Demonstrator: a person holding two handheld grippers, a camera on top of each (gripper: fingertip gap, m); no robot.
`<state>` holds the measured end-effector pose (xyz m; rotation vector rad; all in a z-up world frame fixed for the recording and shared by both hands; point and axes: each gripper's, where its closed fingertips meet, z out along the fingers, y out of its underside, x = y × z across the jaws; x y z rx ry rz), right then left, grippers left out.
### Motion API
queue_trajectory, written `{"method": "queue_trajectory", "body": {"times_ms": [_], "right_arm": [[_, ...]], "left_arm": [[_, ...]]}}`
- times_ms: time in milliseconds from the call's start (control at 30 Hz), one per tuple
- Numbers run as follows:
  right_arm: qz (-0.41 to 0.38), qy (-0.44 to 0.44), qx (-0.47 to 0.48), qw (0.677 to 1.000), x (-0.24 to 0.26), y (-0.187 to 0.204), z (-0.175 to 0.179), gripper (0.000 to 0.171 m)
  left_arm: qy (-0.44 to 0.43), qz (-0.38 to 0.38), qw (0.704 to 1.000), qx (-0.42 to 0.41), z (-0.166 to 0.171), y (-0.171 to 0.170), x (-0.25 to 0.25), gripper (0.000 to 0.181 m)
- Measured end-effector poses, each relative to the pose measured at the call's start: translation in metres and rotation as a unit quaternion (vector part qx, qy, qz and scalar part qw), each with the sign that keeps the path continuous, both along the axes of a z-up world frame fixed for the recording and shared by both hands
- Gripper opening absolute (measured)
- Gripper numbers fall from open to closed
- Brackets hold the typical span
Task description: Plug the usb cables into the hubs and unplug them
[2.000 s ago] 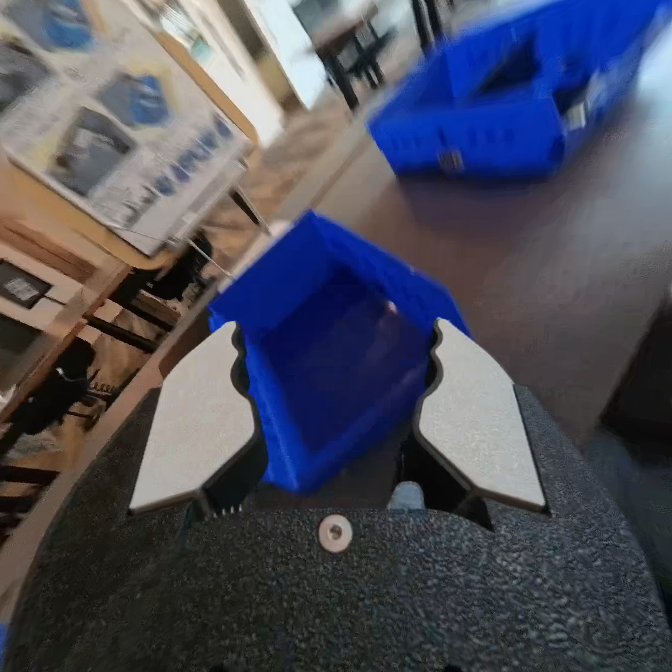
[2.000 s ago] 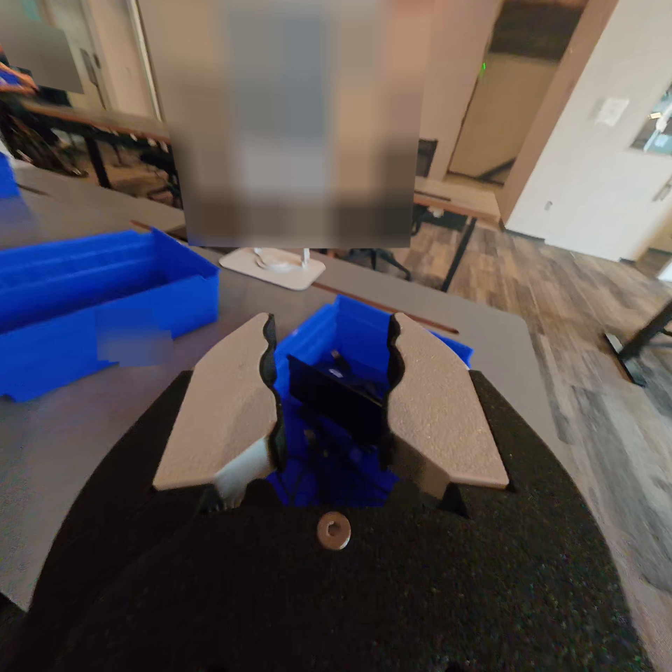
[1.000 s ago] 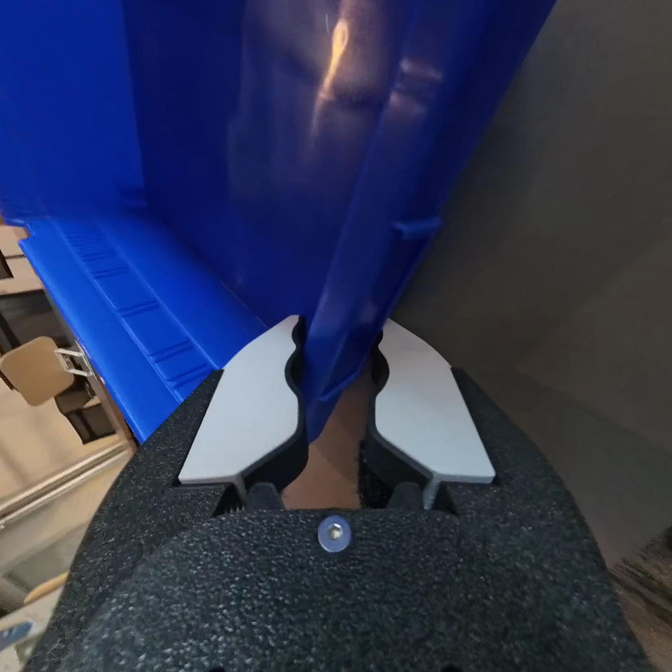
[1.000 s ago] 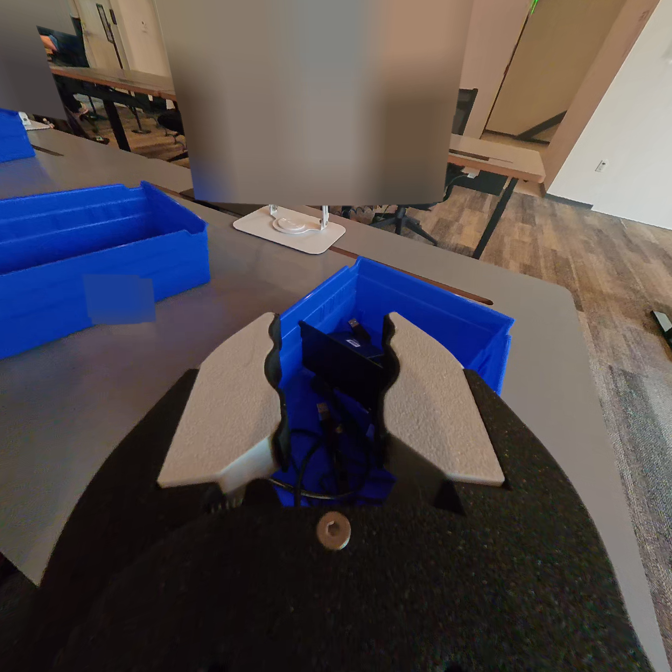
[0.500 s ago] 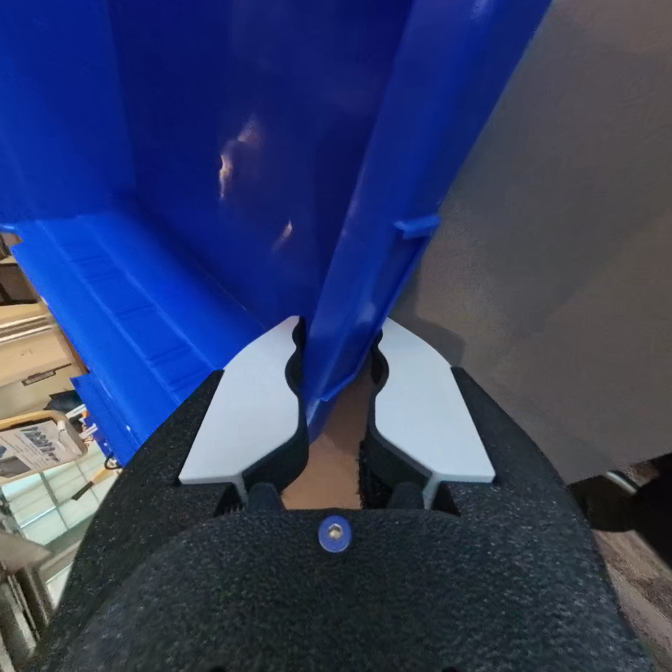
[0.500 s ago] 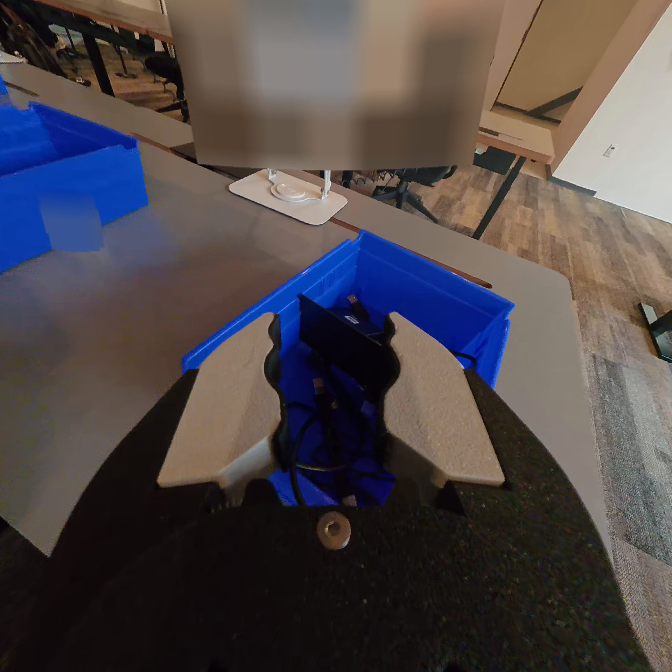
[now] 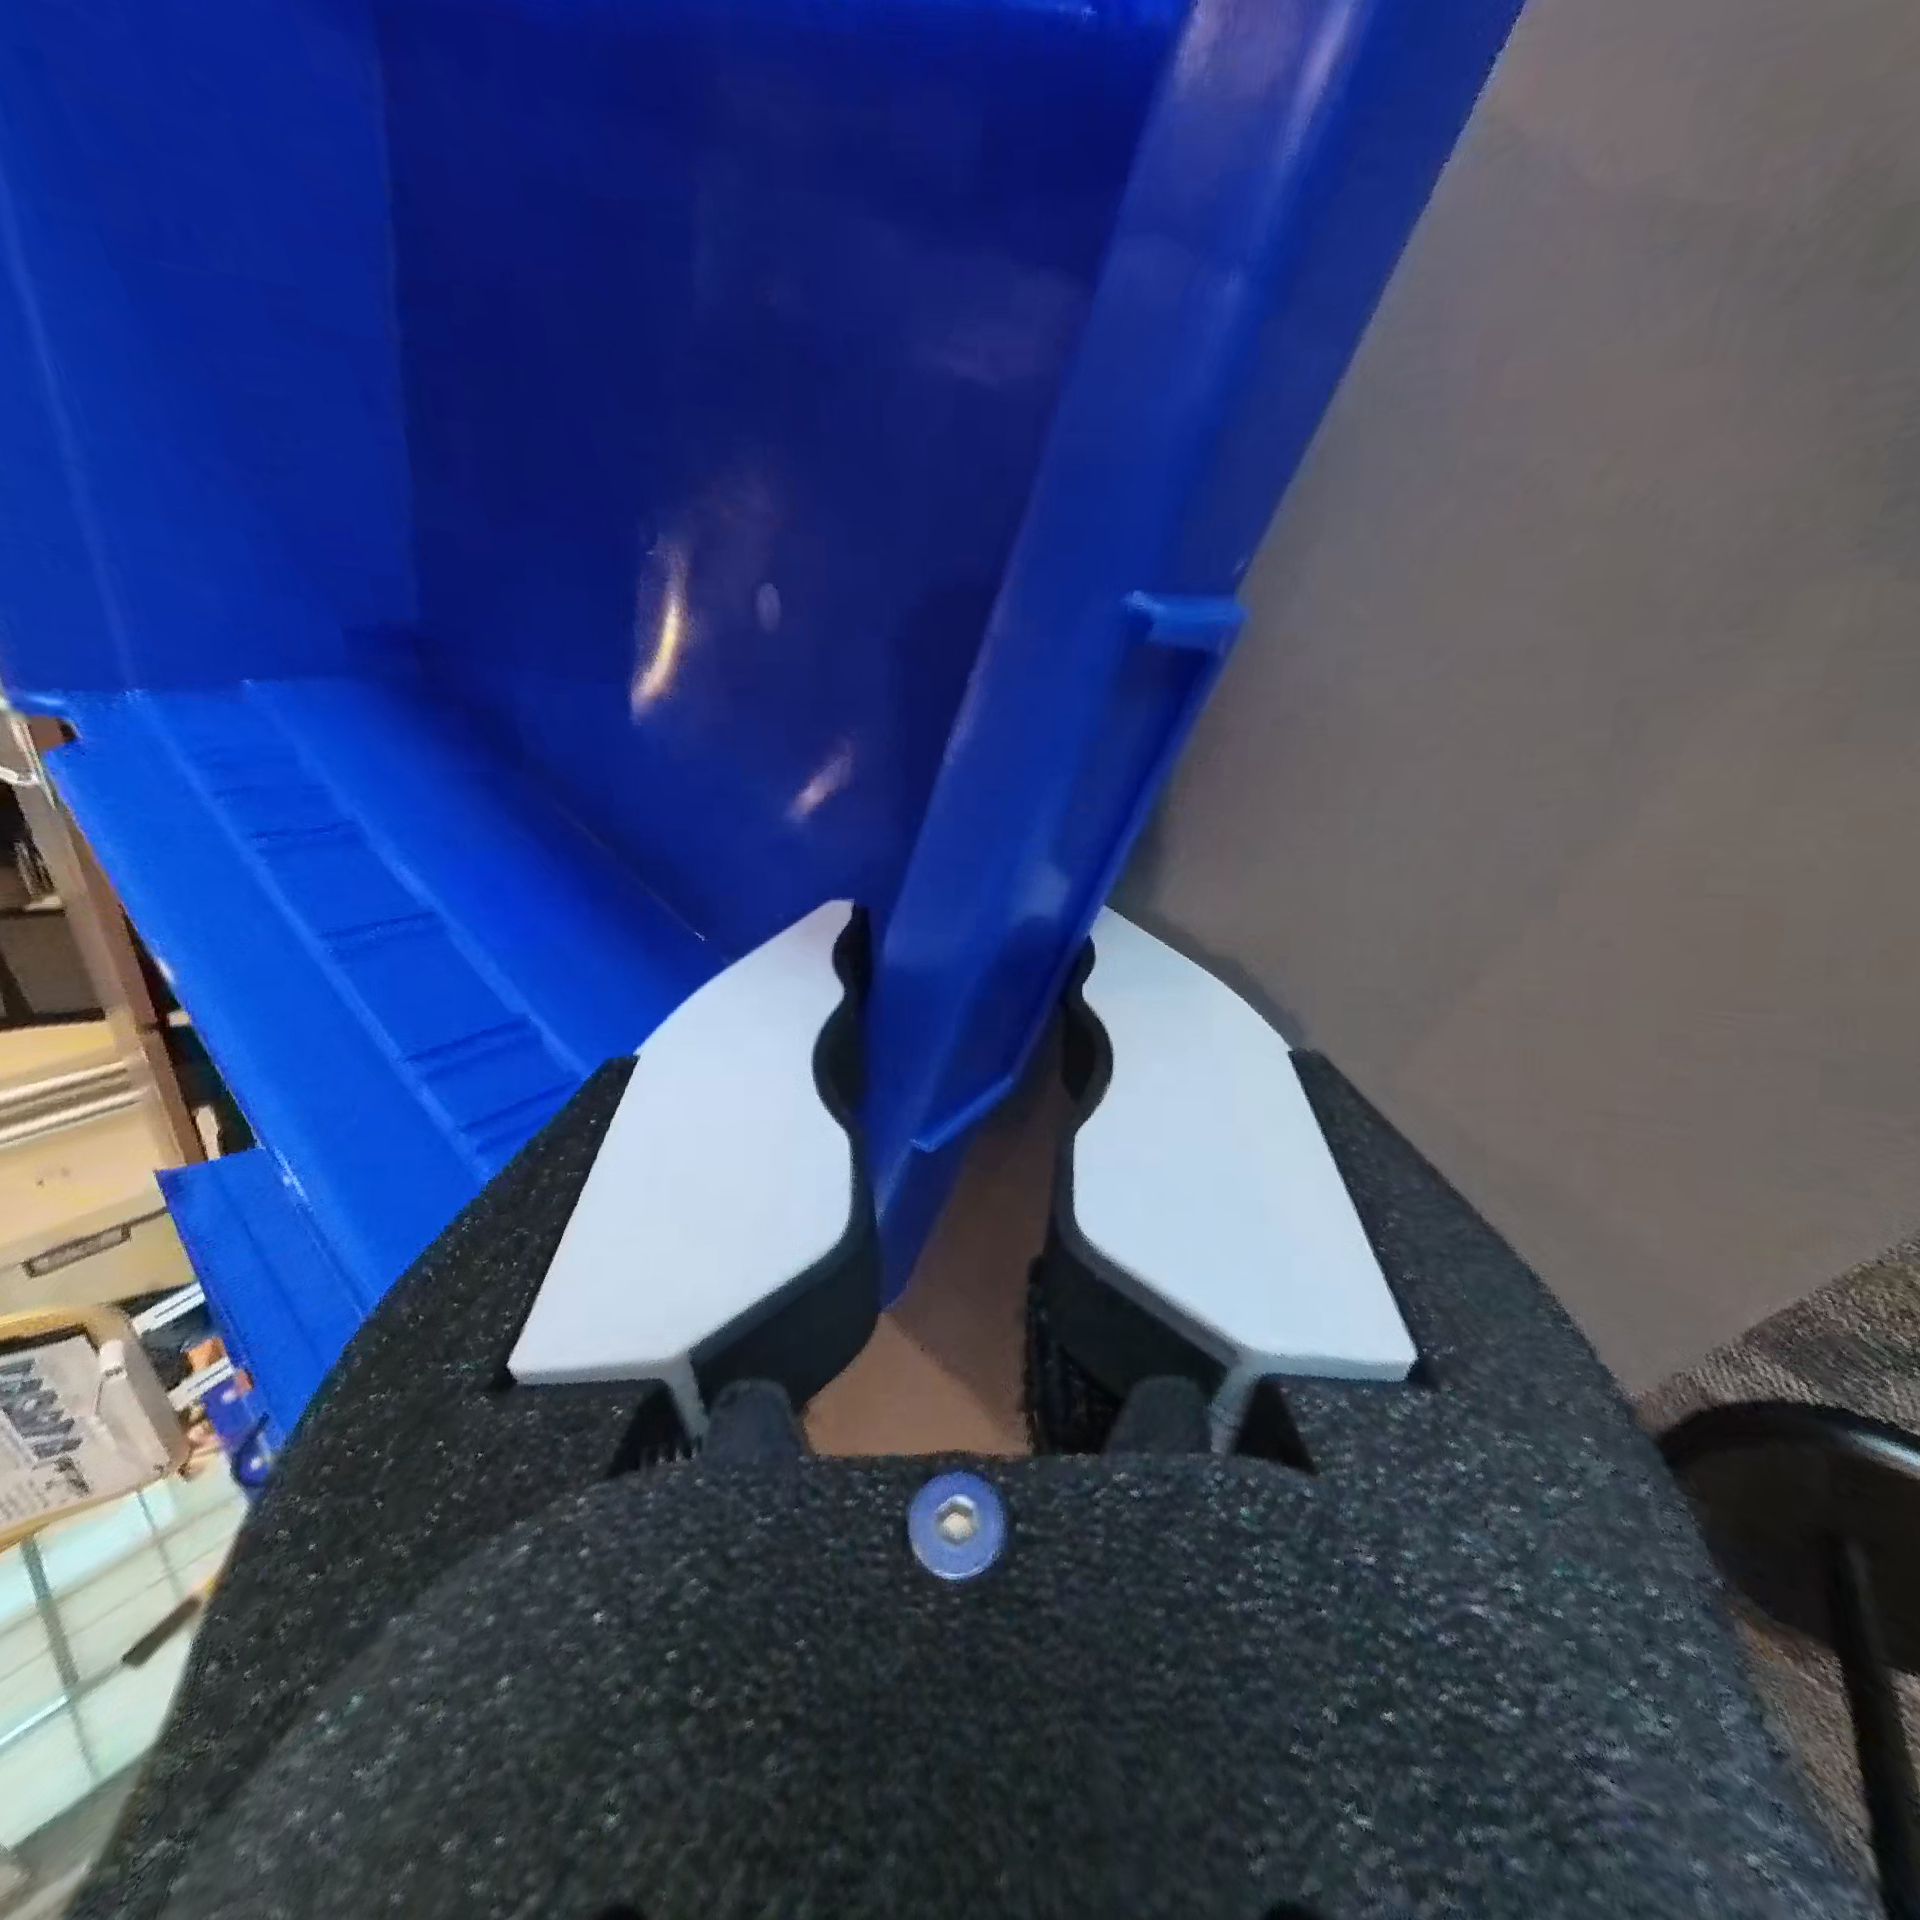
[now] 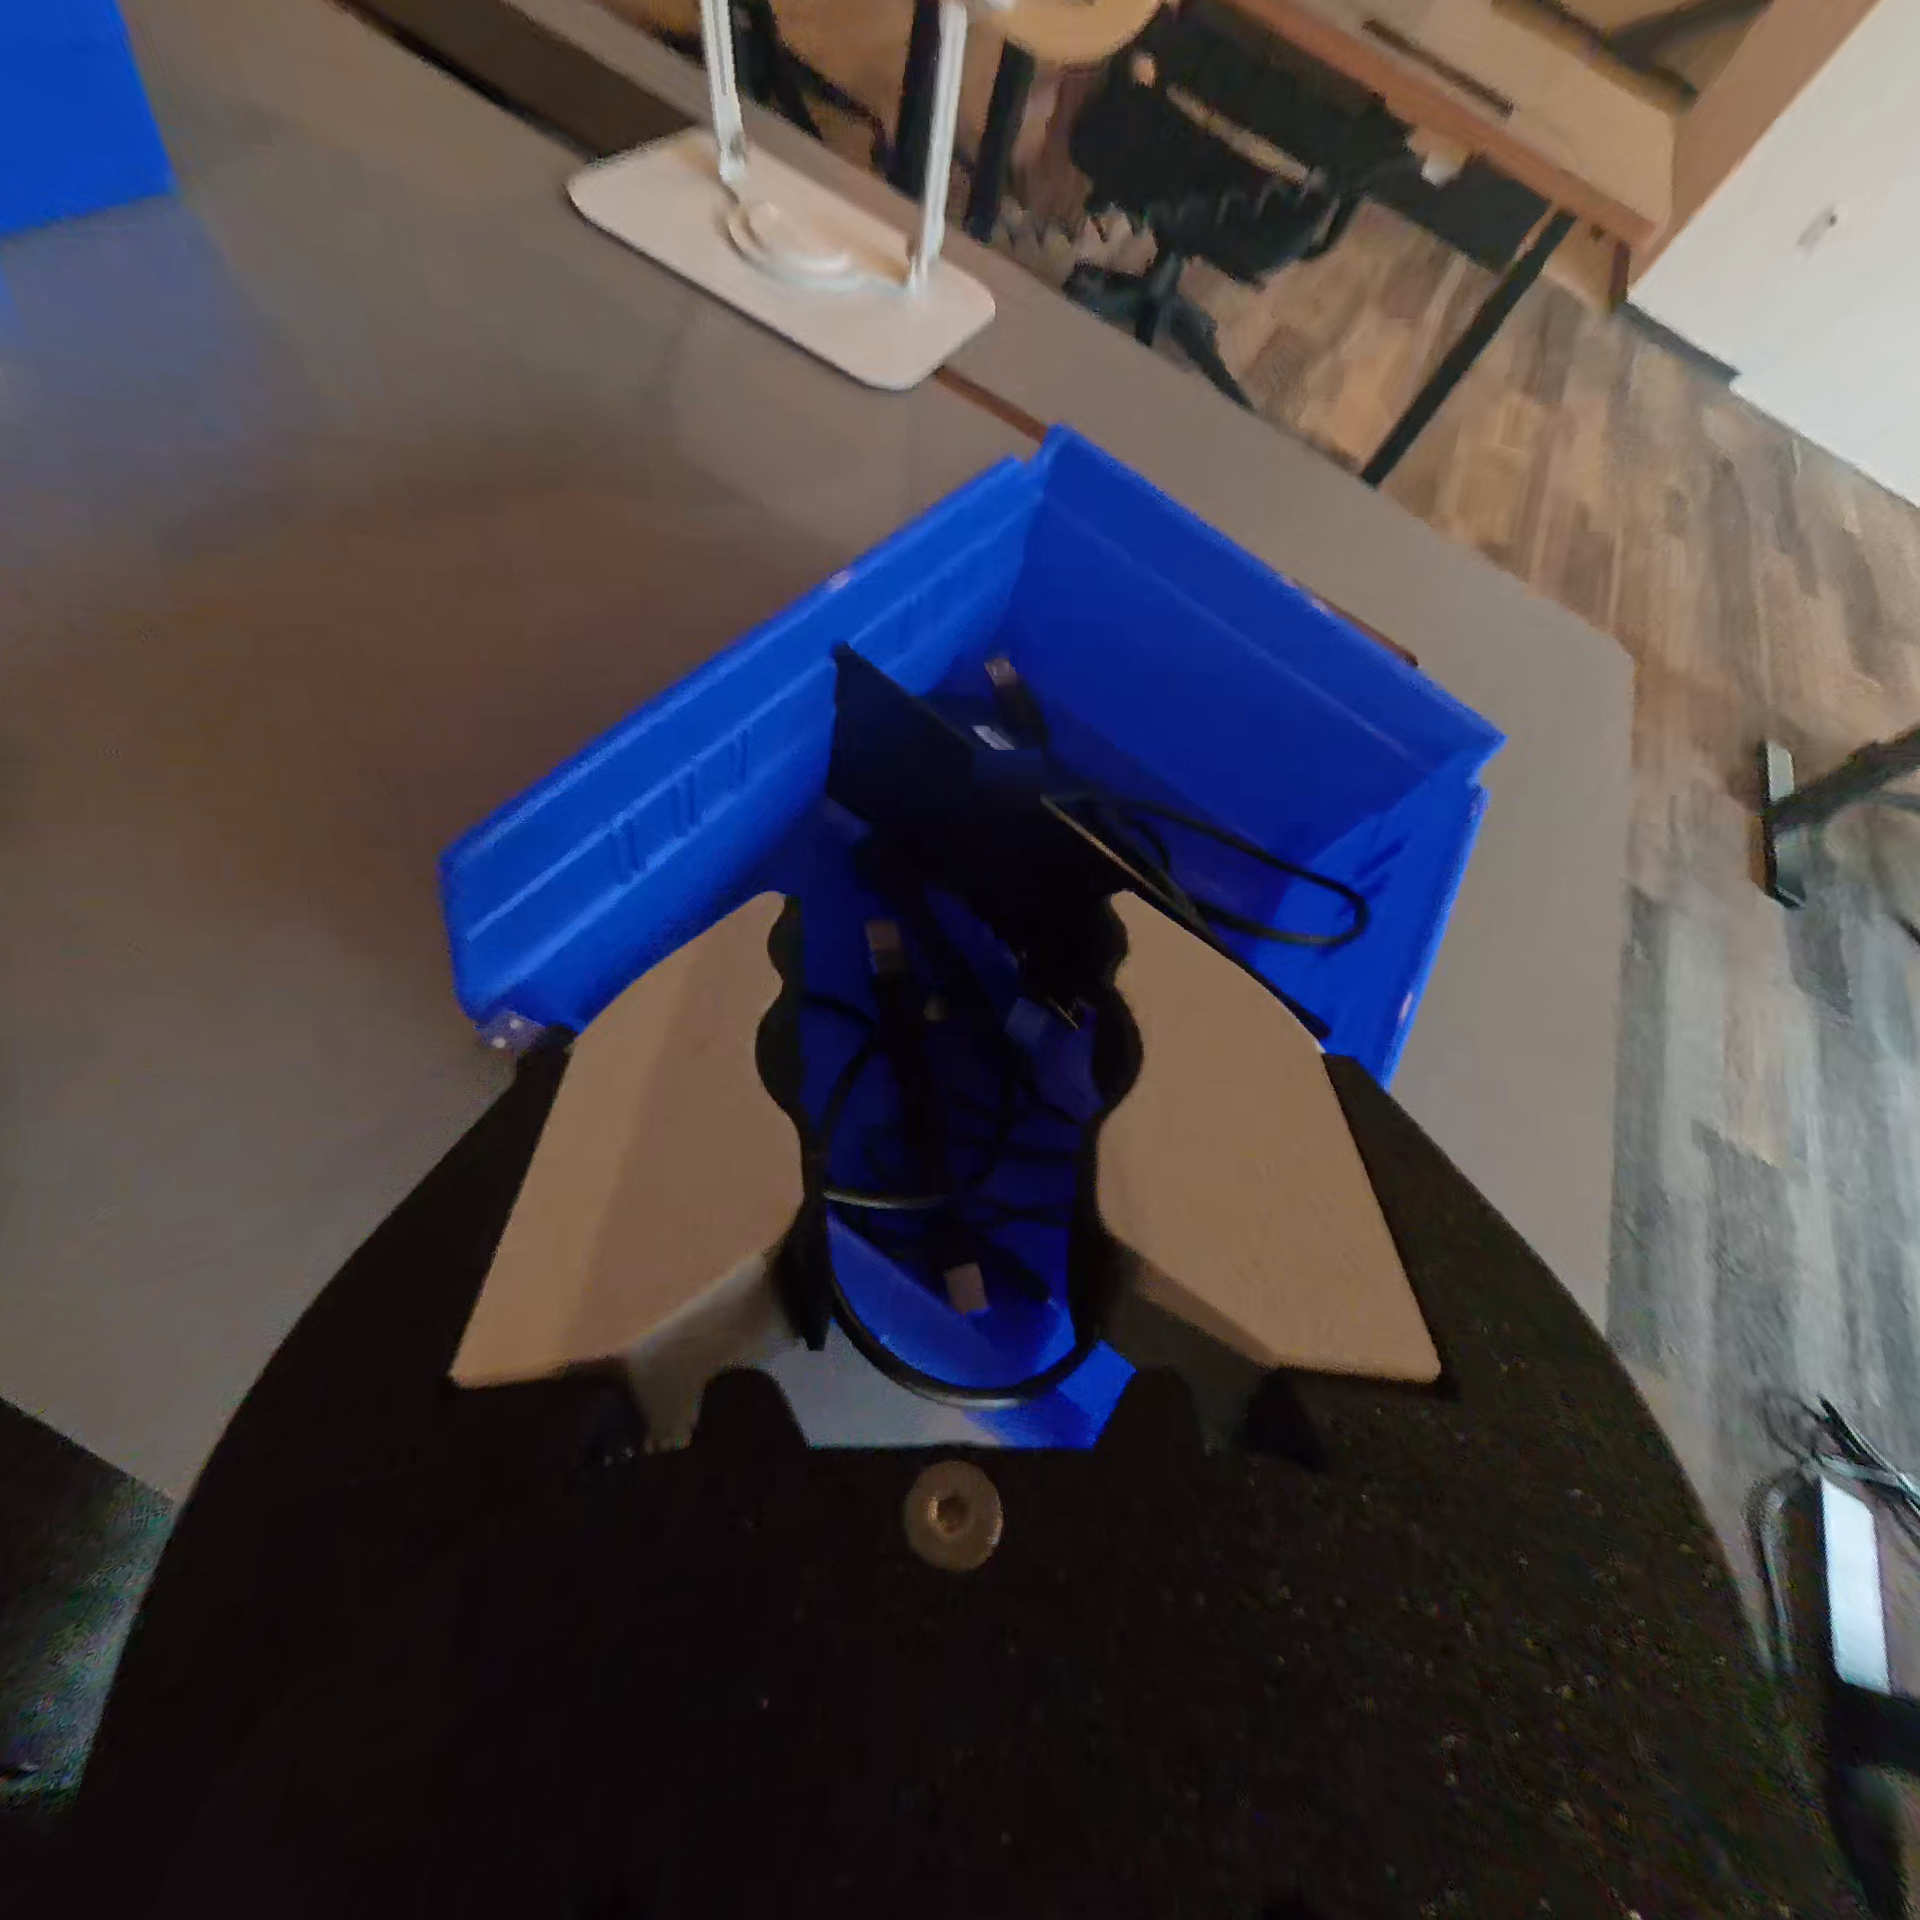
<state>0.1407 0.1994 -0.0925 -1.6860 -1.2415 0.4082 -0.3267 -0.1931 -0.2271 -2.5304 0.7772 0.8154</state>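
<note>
Black hub [image 8: 914,769], tangled cables [image 8: 935,1091] inside blue bin [image 8: 1195,644]

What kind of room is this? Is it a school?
Probably an office or workshop, not surely a school: a long grey table, a black wheeled office chair on wood-look flooring, and cardboard boxes on shelving.

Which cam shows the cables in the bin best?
Right wrist view: the black cables lie tangled in the blue bin, seen between the open right gripper. Left wrist view shows none, only an empty bin's wall clamped by the left gripper.
</note>
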Motion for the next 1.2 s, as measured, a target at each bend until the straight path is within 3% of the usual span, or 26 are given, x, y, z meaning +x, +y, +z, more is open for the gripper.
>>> {"method": "queue_trajectory", "body": {"times_ms": [267,433,600,633,700,767,800,867,1200], "right_arm": [[-0.151,-0.068,0.027,0.986,0.043,0.046,-0.019,0.05],[-0.217,0.001,0.039,0.975,0.062,0.064,-0.005,0.053],[-0.249,-0.122,-0.063,0.959,0.084,0.071,-0.068,0.063],[-0.257,-0.138,-0.068,0.954,0.089,0.074,-0.076,0.061],[-0.253,-0.158,-0.101,0.949,0.092,0.073,-0.094,0.054],[-0.257,-0.153,-0.113,0.948,0.095,0.075,-0.099,0.032],[-0.252,-0.147,-0.116,0.95,0.095,0.075,-0.099,0.03],[-0.23,-0.138,-0.131,0.954,0.091,0.07,-0.102,0.014],[-0.24,-0.152,-0.122,0.951,0.097,0.07,-0.101,0.021]], "left_arm": [[0.028,0.031,0.999,0.034,0.003,0.0,-0.004,0.037],[0.061,0.085,0.978,0.182,0.025,0.01,0.0,0.065],[0.037,0.111,0.933,0.34,0.072,0.023,0.02,0.059],[0.014,0.105,0.933,0.344,0.072,0.025,0.024,0.052],[-0.027,0.098,0.943,0.317,0.059,0.026,0.027,0.061],[-0.049,0.099,0.957,0.269,0.035,0.023,0.028,0.061],[-0.047,0.103,0.959,0.259,0.028,0.021,0.027,0.065],[-0.058,0.111,0.953,0.275,0.025,0.022,0.025,0.06],[-0.064,0.102,0.938,0.326,0.044,0.012,0.023,0.051]]}}
